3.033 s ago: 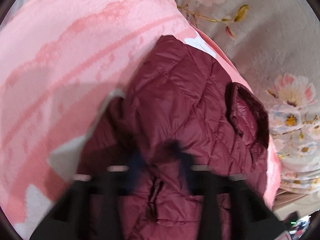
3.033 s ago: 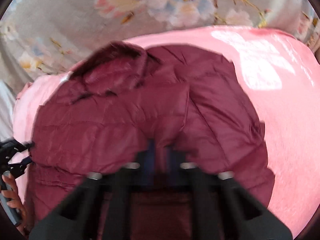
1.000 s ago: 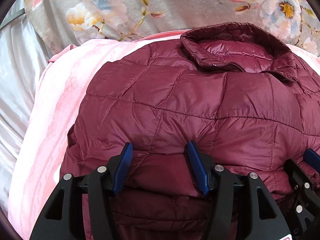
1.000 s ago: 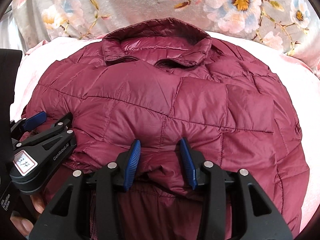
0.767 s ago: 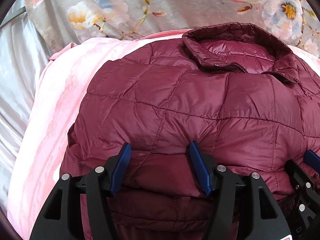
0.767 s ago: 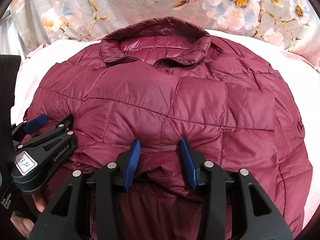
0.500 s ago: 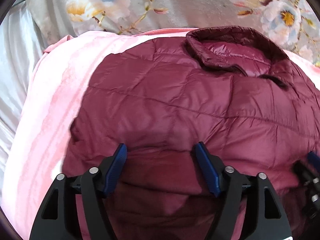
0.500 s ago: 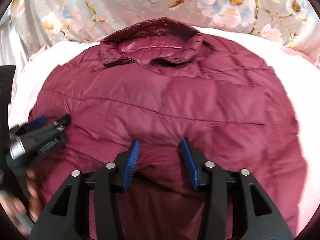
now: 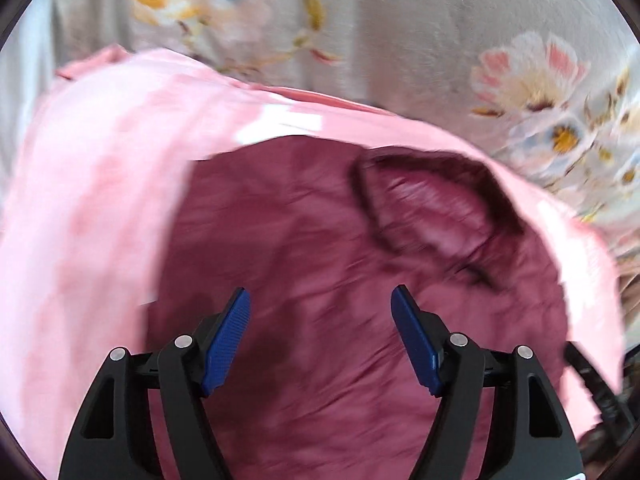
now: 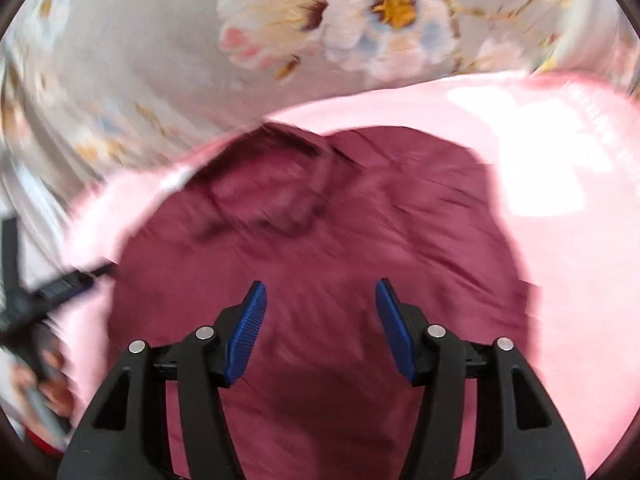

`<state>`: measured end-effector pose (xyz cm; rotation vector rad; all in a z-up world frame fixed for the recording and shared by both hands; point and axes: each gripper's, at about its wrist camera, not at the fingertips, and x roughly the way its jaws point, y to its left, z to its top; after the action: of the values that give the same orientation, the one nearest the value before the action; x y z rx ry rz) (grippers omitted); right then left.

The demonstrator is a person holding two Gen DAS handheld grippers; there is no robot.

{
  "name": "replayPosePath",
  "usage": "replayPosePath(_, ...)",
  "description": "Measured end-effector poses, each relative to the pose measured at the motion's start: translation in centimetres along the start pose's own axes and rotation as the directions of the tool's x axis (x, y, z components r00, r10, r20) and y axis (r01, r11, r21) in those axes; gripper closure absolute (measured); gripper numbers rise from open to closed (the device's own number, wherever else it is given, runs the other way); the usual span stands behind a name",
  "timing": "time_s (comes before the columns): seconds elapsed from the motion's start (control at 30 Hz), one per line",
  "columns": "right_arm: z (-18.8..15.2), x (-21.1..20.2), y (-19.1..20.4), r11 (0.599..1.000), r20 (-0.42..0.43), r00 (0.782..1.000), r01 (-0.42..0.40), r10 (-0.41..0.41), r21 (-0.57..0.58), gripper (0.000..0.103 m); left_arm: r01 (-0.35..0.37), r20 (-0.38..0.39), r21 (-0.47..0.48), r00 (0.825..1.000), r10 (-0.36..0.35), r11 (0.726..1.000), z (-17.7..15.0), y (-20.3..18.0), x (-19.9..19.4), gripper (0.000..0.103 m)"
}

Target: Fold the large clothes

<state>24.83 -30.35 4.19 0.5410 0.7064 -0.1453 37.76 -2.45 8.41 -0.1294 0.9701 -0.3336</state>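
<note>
A maroon quilted puffer jacket lies folded on a pink blanket, its collar at the far side. My left gripper hovers over the near part of the jacket, open, with nothing between its blue pads. The right wrist view shows the same jacket with the collar at the upper left. My right gripper hangs above the jacket's near part, its jaws opening and holding nothing. Both views are smeared by motion.
Grey fabric with a flower print rises behind the blanket. A person's hand on a black tool handle shows at the left edge of the right wrist view. The pink blanket spreads wide on both sides of the jacket.
Both grippers let go of the jacket's folded lower edge, opened wider and lifted away. The jacket now looks smaller and lies flat on its own, collar still at the far side.
</note>
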Motion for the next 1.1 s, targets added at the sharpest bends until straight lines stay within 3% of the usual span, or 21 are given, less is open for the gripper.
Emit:
replayPosePath(0.07, 1.3, 2.1, 0.0, 0.997, -0.013, 0.999, -0.038, 0.039, 0.062, 0.048, 0.074, -0.046, -0.034, 0.996, -0.076, 0.997, 1.4, -1.4, 2.6, 0.032)
replayPosePath(0.2, 2.9, 6.2, -1.3, 0.969, -0.048, 0.992, -0.105, 0.118, 0.223, 0.052, 0.139, -0.118, -0.169, 0.98, -0.16, 0.976, 2.7, -1.9, 7.5, 0.033)
replayPosePath(0.27, 3.3, 7.5, -1.9, 0.956, -0.054, 0.989, -0.121, 0.14, 0.267, 0.058, 0.144, -0.125, -0.196, 0.977, -0.17, 0.97, 3.1, -2.0, 8.8, 0.034)
replayPosePath(0.3, 3.4, 8.0, -2.1, 0.954, -0.061, 0.988, -0.12, 0.142, 0.275, 0.067, 0.132, -0.133, -0.196, 0.978, -0.16, 0.972, 3.3, -2.2, 9.6, 0.035)
replayPosePath(0.33, 3.5, 8.7, -2.2, 0.954, -0.074, 0.986, -0.123, 0.148, 0.272, 0.082, 0.123, -0.14, -0.191, 0.979, -0.151, 0.974, 3.4, -2.3, 10.0, 0.042)
replayPosePath(0.37, 3.3, 8.9, -2.0, 0.958, -0.085, 0.984, -0.13, 0.156, 0.255, 0.09, 0.114, -0.151, -0.178, 0.978, -0.141, 0.978, 3.3, -2.4, 10.6, 0.065)
replayPosePath(0.43, 3.2, 8.2, -1.2, 0.978, -0.081, 0.988, -0.114, 0.129, 0.174, 0.094, 0.095, -0.192, -0.126, 0.974, -0.118, 0.987, 2.9, -2.7, 11.4, 0.095)
replayPosePath(0.5, 2.6, 6.5, 0.5, 0.999, -0.045, 0.998, -0.048, 0.049, 0.003, 0.094, 0.086, -0.177, -0.053, 0.98, -0.094, 0.995, 2.3, -3.1, 11.1, 0.095)
replayPosePath(0.6, 1.3, 6.5, 1.8, 0.982, -0.018, 0.997, 0.076, -0.08, -0.174, 0.095, 0.026, -0.128, 0.088, 0.992, -0.014, 0.996, 0.8, -4.2, 10.9, 0.096)
replayPosePath(0.7, 0.5, 8.6, 0.7, 0.977, -0.062, 0.991, 0.107, -0.12, -0.184, 0.095, -0.017, -0.08, 0.135, 0.996, 0.028, 0.991, -0.2, -4.7, 11.2, 0.096)
replayPosePath(0.87, 0.0, 9.1, -0.2, 0.977, -0.05, 0.993, 0.094, -0.105, -0.189, 0.096, -0.093, 0.023, 0.22, 0.996, 0.09, 0.971, -2.2, -6.0, 11.2, 0.095)
replayPosePath(1.0, -0.1, 9.1, -0.3, 0.974, -0.05, 0.992, 0.102, -0.114, -0.202, 0.095, -0.166, 0.058, 0.271, 0.986, 0.156, 0.948, -2.9, -7.5, 11.5, 0.095)
replayPosePath(1.1, 0.2, 8.4, -0.5, 0.982, -0.08, 0.992, 0.084, -0.099, -0.168, 0.093, -0.158, 0.055, 0.264, 0.987, 0.148, 0.951, -3.1, -7.5, 10.9, 0.09)
